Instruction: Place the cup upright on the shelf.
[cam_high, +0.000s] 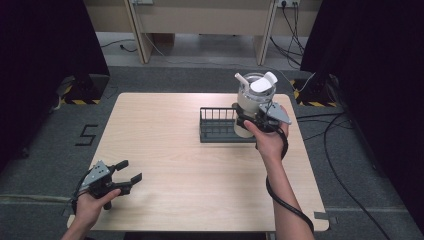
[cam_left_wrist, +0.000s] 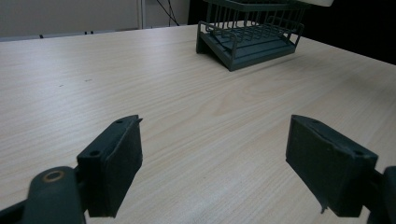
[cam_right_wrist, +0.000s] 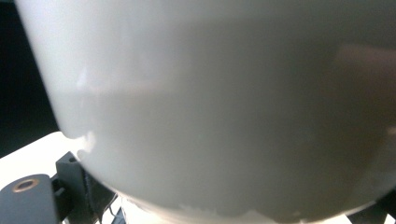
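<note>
Scene: a white jar is held above the right end of a dark wire rack on a pale wooden counter.
Right hand-held gripper: clamped on the jar's lower body, jaws on either side of it; the grip low on the wall is judged to keep the tall vessel upright while it is carried.
Jar: pale lid pieces are seen at its mouth (their exact form cannot be made out); in the right gripper view the white wall sits right against the camera, between the jaws.
Rack: placed at the far right of the counter, its open compartment lying left of and beneath the jar, judged to be the jar's place.
Left hand-held gripper: held wide open and empty at the near left corner, well apart from the jar, judged to be parked out of the way.
Left gripper view: rack seen far off across bare wood.
</note>
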